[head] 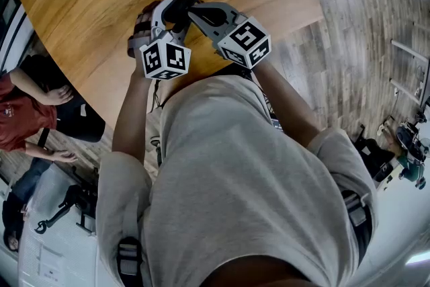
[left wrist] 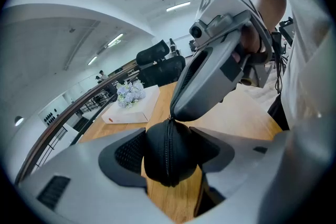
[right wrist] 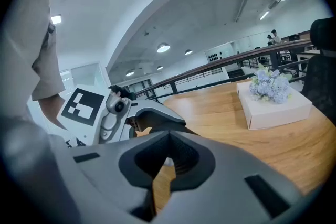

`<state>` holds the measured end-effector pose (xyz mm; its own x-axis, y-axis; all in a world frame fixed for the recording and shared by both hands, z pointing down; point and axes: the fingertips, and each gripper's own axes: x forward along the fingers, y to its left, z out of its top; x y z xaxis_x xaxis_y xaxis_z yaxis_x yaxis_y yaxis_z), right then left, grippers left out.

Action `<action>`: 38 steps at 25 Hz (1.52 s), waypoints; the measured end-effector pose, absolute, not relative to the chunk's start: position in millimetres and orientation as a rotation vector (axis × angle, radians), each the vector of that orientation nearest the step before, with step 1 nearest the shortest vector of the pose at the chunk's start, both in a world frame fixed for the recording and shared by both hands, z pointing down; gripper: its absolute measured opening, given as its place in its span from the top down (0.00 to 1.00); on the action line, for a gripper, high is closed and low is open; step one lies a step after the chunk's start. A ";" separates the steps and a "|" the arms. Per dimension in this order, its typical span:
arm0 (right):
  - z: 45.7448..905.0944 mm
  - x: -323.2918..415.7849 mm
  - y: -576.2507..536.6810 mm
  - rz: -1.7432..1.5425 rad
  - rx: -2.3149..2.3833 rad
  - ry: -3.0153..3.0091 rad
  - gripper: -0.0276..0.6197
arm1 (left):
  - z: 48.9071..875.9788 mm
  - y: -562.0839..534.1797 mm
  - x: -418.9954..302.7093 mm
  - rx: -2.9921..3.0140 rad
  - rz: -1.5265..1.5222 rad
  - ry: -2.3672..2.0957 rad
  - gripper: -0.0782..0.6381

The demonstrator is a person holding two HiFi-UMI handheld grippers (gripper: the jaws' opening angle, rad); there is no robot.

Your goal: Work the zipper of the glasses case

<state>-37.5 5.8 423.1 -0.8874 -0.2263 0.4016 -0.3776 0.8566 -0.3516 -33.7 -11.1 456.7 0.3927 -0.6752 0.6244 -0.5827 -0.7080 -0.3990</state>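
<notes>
Glasses case (left wrist: 181, 161) between left tongs (left wrist: 169, 164), right tongs (right wrist: 168, 140) seemingly at its zipper (left wrist: 168, 145).

Left gripper (head: 172, 18) and right gripper (head: 196, 11) meet at the glasses case (head: 181, 2).

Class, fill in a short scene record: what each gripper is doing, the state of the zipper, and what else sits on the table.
Left gripper: clamped on the black glasses case, held above the wooden table
Right gripper: shut, tips at the top end of the zipper; pull not discernible
Zipper state: closed along the visible stretch
Also on table: white box with flowers on it
</notes>
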 end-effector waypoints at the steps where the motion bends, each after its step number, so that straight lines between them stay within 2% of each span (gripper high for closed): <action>1: 421.9 -38.8 7.3 0.609 0.447 -2.686 0.92 | 457.1 -11.3 -33.8 -2.525 -1.218 1.148 0.51; 11: 419.3 -20.3 -4.9 0.798 0.484 -2.726 0.92 | 437.3 -4.5 -24.6 -2.576 -1.016 1.107 0.51; 16: 426.1 -16.7 -10.9 0.899 0.503 -2.700 0.92 | 434.4 -2.9 -22.0 -2.564 -1.025 1.080 0.51; 29: 412.8 -31.8 9.6 0.699 0.457 -2.673 0.92 | 453.6 -11.4 -21.7 -2.572 -1.186 1.100 0.51; 38: 411.5 -15.7 -7.2 0.768 0.499 -2.695 0.92 | 433.9 -8.2 -18.4 -2.546 -1.069 1.086 0.51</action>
<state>-15.7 -7.2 411.5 -0.8967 -0.2465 0.3677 -0.4033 0.7972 -0.4492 -18.4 -8.2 433.9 0.4764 -0.6861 0.5498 -0.5607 -0.7188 -0.4110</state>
